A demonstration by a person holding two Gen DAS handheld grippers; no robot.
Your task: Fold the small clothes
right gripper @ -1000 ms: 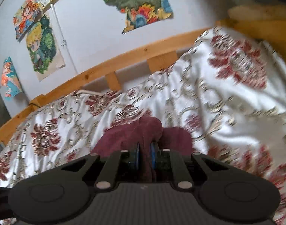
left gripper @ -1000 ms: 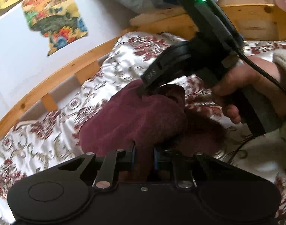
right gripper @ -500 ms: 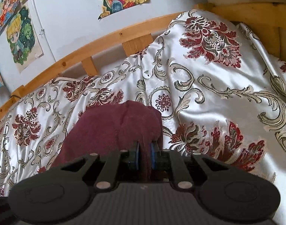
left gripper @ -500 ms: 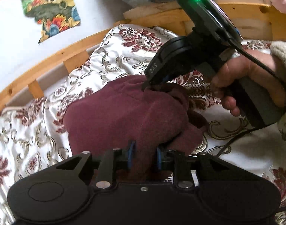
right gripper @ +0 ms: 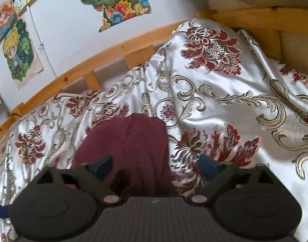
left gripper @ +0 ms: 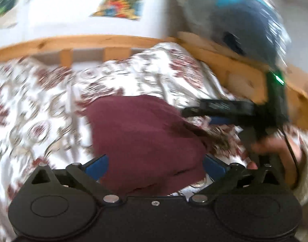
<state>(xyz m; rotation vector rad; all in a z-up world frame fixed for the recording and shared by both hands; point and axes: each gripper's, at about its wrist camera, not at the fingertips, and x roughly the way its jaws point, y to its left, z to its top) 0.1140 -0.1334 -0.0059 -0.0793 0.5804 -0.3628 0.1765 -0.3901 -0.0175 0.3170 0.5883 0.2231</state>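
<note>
Left wrist: both tongs just opened wide; maroon garment [left gripper: 146, 139] released on bedspread [left gripper: 43, 104].

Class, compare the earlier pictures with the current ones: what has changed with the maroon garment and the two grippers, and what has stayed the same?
Both grippers let go: the left gripper and right gripper have just opened wide, and the maroon garment now lies flatter on the floral bedspread instead of bunched. The garment remains between both sets of fingers; bedspread and wooden rail are unchanged.

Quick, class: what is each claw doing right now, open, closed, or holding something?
Left claw: just opened, holding nothing; maroon garment lies loose between its pads.
Right claw: just opened, holding nothing; garment released.
</note>
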